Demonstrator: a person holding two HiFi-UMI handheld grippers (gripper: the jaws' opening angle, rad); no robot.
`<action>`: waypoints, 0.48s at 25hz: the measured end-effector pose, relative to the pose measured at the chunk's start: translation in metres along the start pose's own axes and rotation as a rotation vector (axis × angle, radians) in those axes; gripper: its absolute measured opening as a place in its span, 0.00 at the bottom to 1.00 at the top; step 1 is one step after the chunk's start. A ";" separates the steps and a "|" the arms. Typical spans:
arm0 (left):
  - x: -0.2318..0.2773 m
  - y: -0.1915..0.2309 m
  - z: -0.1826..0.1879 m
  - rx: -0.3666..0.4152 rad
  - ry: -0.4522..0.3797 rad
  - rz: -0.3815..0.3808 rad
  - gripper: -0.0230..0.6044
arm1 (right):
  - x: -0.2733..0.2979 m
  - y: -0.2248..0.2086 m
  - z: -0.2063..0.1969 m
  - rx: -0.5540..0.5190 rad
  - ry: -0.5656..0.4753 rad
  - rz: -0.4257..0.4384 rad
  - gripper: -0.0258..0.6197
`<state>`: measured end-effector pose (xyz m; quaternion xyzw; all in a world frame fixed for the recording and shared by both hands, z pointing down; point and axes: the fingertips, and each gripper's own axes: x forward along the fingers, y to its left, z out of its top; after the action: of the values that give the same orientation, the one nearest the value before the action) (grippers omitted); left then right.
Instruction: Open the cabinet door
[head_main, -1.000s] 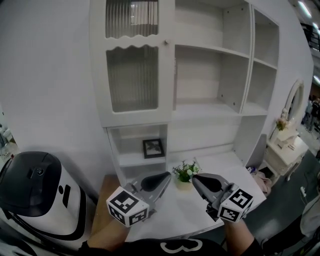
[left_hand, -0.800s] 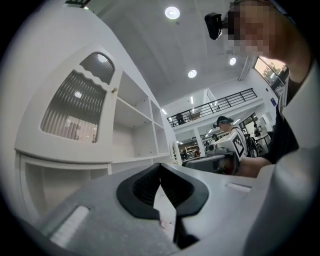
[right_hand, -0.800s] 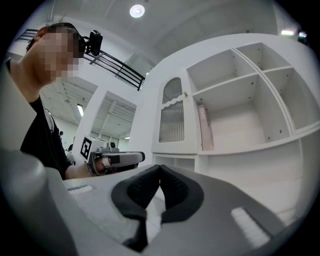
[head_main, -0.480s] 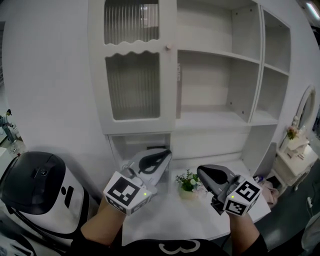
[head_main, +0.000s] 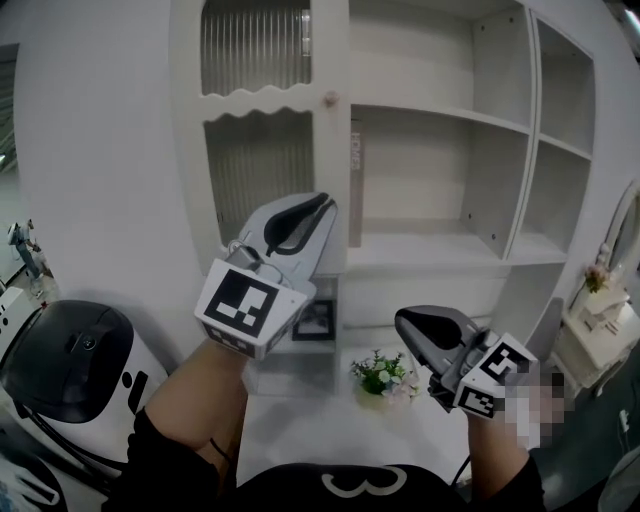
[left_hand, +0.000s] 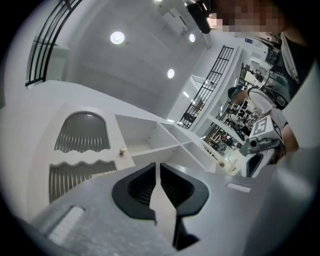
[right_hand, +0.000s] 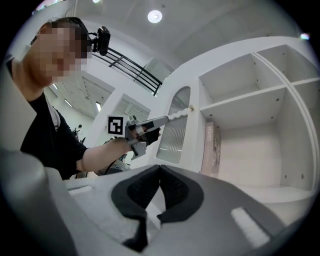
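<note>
1. My left gripper (head_main: 318, 210) is held up in front of the cabinet door (head_main: 262, 150). Its fingers (left_hand: 140, 187) are pressed together with nothing between them (so they must part before they can take anything).
2. The door is shut. It is the tall panel with ribbed glass on the left of the unit, and its long axis stands upright.
3. Its small round knob (head_main: 328, 99) sits on the door's right edge, next to the open shelves (head_main: 430, 170). I judge the hinges to be on the left edge, so the door should swing out toward me and to the left.
4. In the head view the knob lies above my left fingertips and a little to their right. In the left gripper view it shows up and to the left of the tips. The two are apart, with no contact.
5. My right gripper (head_main: 402, 320) hangs low over the surface (head_main: 300, 430), near the little potted plant (head_main: 380, 372) and well away from the knob. Its fingers (right_hand: 175, 192) are also closed on nothing.
6. The left hand is clearly the nearer one. The coming move, as I see it, is up and slightly right: the fingers open, straddle the knob from either side, then close.
</note>
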<state>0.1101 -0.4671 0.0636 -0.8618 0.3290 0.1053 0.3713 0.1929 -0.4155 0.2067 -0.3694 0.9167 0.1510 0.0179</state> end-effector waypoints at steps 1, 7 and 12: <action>0.008 0.007 0.003 0.032 -0.008 0.010 0.06 | -0.001 -0.003 -0.001 -0.008 0.005 0.001 0.04; 0.058 0.046 0.011 0.175 0.028 0.064 0.23 | -0.005 -0.028 -0.012 -0.009 0.016 -0.011 0.04; 0.088 0.075 0.012 0.257 0.064 0.122 0.25 | -0.003 -0.044 -0.026 0.012 0.015 -0.017 0.04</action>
<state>0.1291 -0.5395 -0.0257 -0.7886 0.4033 0.0572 0.4607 0.2273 -0.4504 0.2200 -0.3783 0.9145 0.1428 0.0147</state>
